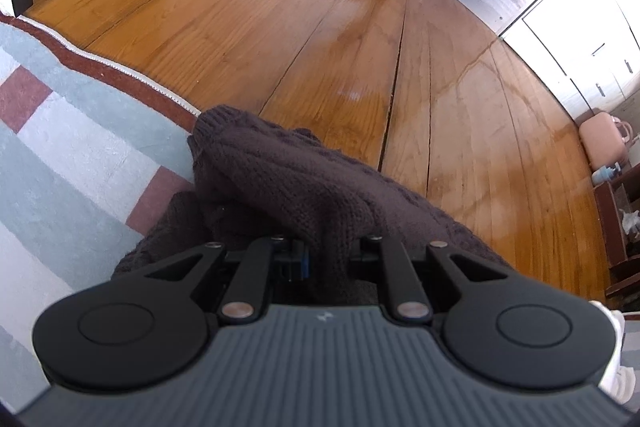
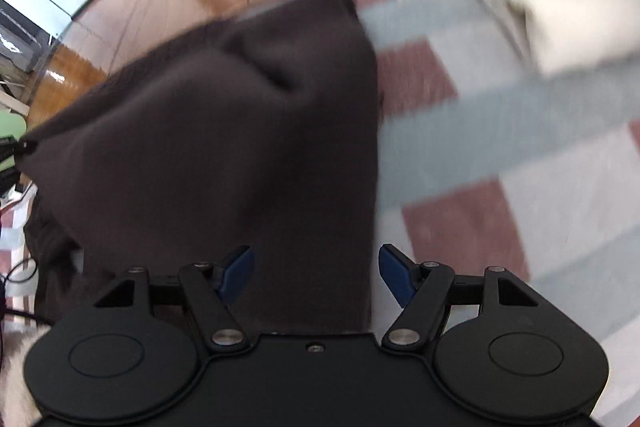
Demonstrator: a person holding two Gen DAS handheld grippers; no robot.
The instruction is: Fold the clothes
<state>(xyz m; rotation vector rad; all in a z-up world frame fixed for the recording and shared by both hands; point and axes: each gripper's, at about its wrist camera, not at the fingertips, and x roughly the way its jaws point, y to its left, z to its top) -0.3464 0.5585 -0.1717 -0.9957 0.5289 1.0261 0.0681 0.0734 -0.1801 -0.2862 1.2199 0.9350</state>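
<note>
The left gripper [image 1: 324, 255] is clamped on the dark knit sweater [image 1: 288, 183] at lower centre over the striped rug [image 1: 60, 147], while the right gripper [image 2: 316, 275], fingers apart, straddles the cloth, suggesting a fold in progress requiring coordinated carrying.

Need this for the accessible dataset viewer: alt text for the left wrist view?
The left gripper is clamped on a bunched dark knit sweater, lifted over the edge of a striped rug in pale blue, white and maroon. Glossy wooden floorboards fill the background, with white cabinets at the right.
</note>
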